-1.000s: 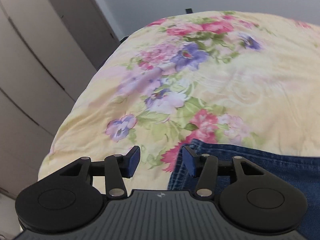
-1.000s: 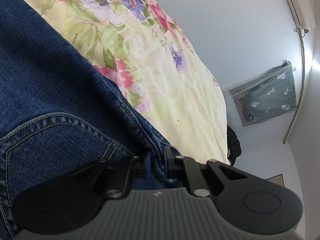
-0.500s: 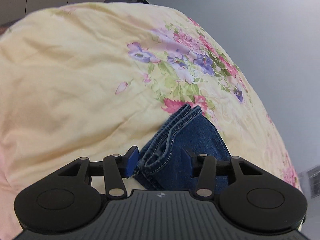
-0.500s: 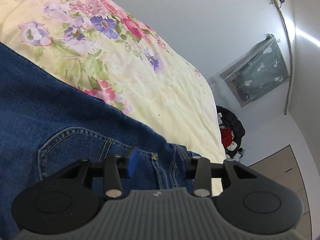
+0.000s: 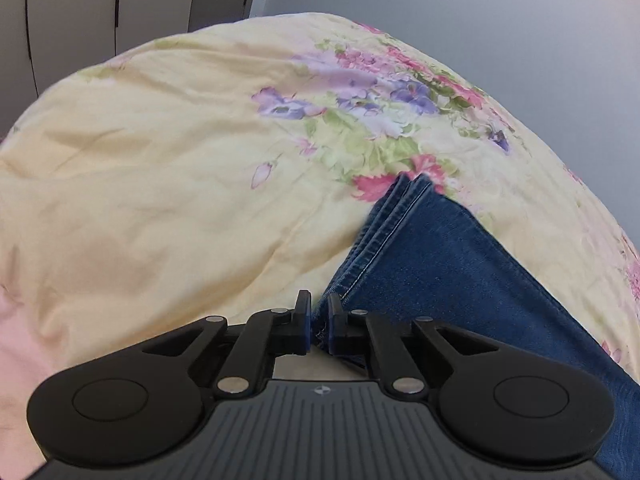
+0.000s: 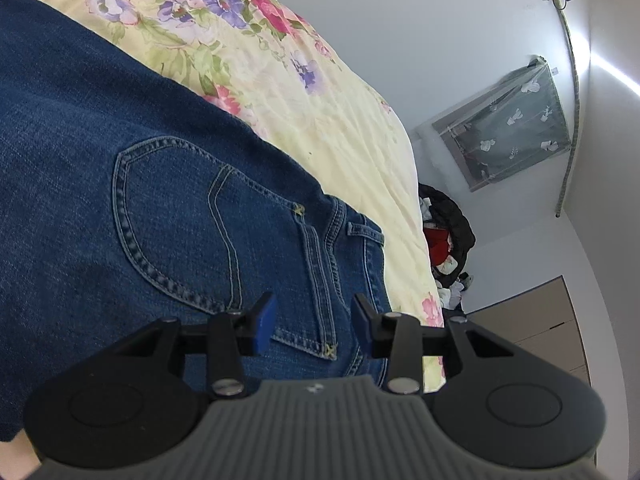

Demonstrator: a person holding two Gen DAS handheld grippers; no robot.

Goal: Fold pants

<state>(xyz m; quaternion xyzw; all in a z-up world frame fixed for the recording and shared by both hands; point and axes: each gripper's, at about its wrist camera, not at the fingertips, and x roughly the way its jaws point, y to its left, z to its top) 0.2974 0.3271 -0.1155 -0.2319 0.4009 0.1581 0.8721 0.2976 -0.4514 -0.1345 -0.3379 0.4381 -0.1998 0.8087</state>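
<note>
While the left tongs (image 5: 319,322) pinch the jeans (image 5: 436,264) hem, the right tongs (image 6: 314,322) hang spread above the waistband

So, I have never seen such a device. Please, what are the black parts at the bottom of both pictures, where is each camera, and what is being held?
Each picture comes from a camera mounted on a hand-held tool that a person carries, one per hand, looking forward along its two fingers. The black parts are those tongs. The left tongs are closed on the hem end of the dark blue denim jeans. The right tongs are open above the waistband and back pocket of the same jeans, gripping nothing. The jeans lie on a pale yellow bedcover with pink and purple flowers. Beyond the bed stands a dark basket of clothes.
</note>
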